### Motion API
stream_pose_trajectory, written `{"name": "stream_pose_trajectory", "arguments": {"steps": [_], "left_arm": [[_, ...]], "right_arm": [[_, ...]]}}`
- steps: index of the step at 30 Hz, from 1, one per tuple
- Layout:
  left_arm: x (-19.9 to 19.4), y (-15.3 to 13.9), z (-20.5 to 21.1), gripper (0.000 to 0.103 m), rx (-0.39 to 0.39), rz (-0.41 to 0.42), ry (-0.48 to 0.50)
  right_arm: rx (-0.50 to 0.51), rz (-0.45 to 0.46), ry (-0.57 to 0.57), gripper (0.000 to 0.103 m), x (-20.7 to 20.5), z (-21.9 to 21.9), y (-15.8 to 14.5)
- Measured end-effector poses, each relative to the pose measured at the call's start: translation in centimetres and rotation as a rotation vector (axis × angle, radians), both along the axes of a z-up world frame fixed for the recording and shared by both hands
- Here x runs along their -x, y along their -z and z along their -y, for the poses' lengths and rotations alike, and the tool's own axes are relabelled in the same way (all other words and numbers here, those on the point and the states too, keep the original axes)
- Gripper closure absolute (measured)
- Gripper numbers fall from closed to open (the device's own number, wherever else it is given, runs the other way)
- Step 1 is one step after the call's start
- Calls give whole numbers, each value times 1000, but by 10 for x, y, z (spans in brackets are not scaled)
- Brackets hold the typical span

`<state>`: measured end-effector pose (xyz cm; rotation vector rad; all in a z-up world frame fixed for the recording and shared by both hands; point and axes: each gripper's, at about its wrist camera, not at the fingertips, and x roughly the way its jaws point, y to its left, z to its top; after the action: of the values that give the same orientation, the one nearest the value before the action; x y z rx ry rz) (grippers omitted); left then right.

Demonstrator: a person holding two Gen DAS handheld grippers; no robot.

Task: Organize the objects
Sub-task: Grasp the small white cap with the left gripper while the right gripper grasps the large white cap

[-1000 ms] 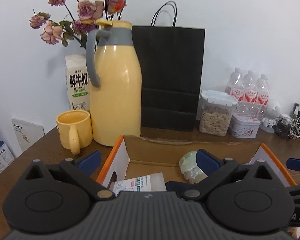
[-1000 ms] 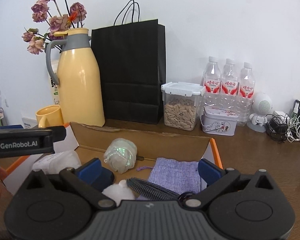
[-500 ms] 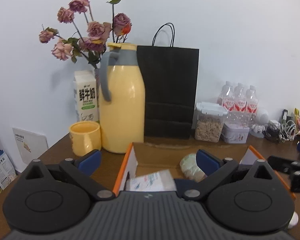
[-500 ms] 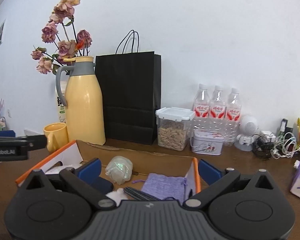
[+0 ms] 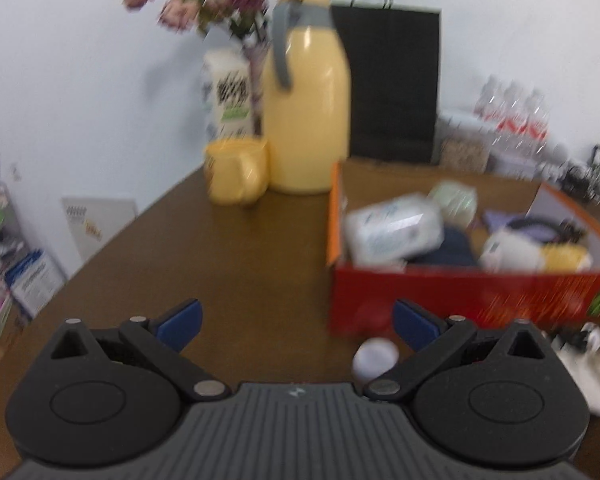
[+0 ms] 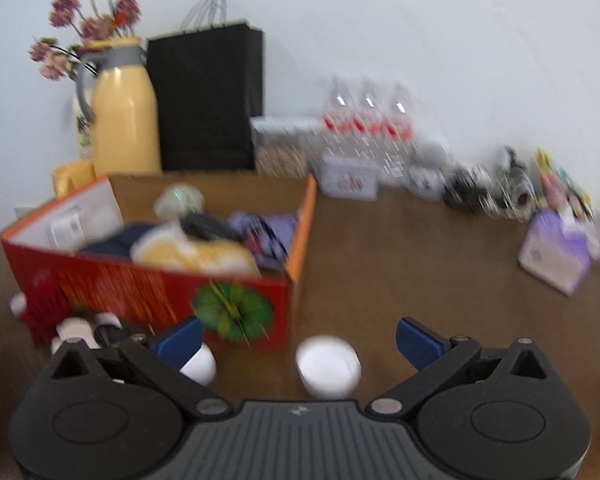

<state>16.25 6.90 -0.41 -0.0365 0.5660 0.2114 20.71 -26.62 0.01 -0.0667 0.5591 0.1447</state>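
Both views are motion-blurred. The left hand-held gripper [image 5: 296, 322] is spread wide with nothing between its blue-tipped fingers, hovering over the brown wooden worktop [image 5: 236, 264]; a small white round cap [image 5: 375, 357] lies just inside its right finger. The right hand-held gripper [image 6: 298, 336] is equally wide open and grips nothing; a white round lidded jar [image 6: 328, 365] stands on the worktop between its fingers, touching neither. A second small white bottle [image 6: 198, 364] sits beside its left finger. The red-and-orange cardboard box [image 6: 148, 284], filled with mixed items, stands just ahead on the worktop.
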Motion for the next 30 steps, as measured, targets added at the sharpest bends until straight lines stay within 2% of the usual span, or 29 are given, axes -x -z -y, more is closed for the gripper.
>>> {"name": "stream_pose_trajectory", "arguments": {"steps": [4, 10, 13, 16, 19, 22, 24, 30], "left_arm": [[9, 6, -9, 0, 2, -16, -28], [9, 8, -11, 0, 4, -20, -38], [8, 9, -11, 0, 14, -24, -37], [6, 12, -12, 0, 19, -32, -38], [3, 14, -12, 0, 22, -41, -40], [1, 15, -12, 0, 23, -45, -41], [0, 17, -11, 0, 23, -47, -43], [-2, 18, -8, 0, 21, -51, -38]], "right_arm": [[5, -39, 49, 0, 9, 15, 13], [-8, -45, 76, 0, 11, 24, 18], [-7, -50, 55, 10, 5, 22, 20], [1, -74, 52, 12, -9, 19, 24], [18, -96, 55, 29, -25, 17, 30], [-19, -104, 35, 46, -35, 18, 33], [-23, -98, 15, 63, -34, 17, 33], [-40, -76, -1, 64, -30, 17, 30]]}}
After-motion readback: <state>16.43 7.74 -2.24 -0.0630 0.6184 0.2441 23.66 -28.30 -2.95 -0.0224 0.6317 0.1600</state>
